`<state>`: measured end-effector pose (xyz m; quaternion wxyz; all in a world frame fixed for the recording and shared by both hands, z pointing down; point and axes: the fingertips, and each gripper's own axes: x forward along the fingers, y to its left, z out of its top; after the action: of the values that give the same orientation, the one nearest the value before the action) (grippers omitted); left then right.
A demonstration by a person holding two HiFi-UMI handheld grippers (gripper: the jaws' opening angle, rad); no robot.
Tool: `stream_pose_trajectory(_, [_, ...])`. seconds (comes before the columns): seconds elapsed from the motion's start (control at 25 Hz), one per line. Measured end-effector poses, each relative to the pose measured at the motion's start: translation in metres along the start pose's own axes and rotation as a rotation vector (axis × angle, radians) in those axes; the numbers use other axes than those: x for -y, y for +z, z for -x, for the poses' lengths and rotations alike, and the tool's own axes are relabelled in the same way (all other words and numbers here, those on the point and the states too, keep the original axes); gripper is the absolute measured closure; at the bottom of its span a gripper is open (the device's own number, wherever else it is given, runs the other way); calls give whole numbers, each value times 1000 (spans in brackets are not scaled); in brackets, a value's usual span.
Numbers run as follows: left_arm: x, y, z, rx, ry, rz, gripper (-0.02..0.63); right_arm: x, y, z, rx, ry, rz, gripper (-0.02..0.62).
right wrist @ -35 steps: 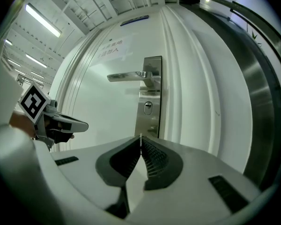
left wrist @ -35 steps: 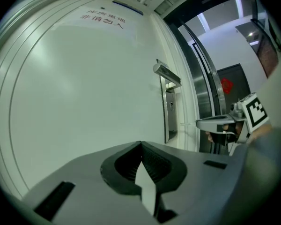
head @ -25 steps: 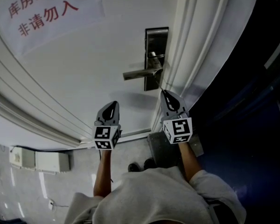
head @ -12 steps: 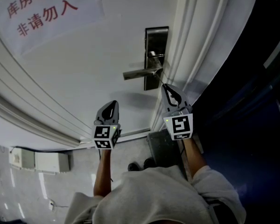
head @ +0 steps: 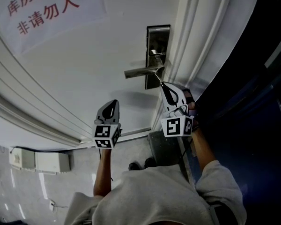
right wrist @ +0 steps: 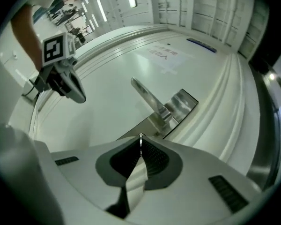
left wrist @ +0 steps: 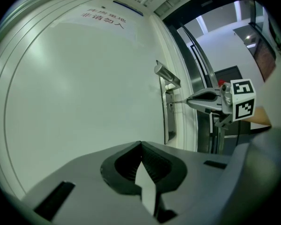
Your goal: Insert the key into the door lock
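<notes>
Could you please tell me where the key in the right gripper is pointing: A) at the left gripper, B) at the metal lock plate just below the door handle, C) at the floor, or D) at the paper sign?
B: the thin key pinched in the right gripper runs straight to the lock plate, just under the handle.

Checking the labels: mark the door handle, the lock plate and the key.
door handle (head: 140,71): head view, middle of the lever.
lock plate (head: 158,36): head view, upper part of the metal plate.
key (left wrist: 179,101): left gripper view, middle of its bare shaft.
</notes>
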<state>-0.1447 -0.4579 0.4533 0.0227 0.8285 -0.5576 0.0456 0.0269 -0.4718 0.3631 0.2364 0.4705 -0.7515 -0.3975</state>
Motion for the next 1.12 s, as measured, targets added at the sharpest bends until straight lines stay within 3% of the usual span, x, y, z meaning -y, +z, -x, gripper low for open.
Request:
stream_pose_trajectory(0.2, [-1,-2,0,-3,-7,-1,589,-9,-5,-3,-40,1,221,565])
stream_pose_trajectory(0.36, [0,-3,-2,-5,-19,0,589,-10,-6,-3,-56,-2,338,565])
stream_pose_trajectory(0.8, [2,-2,-3,-4,-34,4,589,-13,-11,-10,-101,0,486,565])
stream_pose_trajectory(1.12, [0,-3,-2,-2,-36,11,589,-15,-9,-15,-112,-8,530,565])
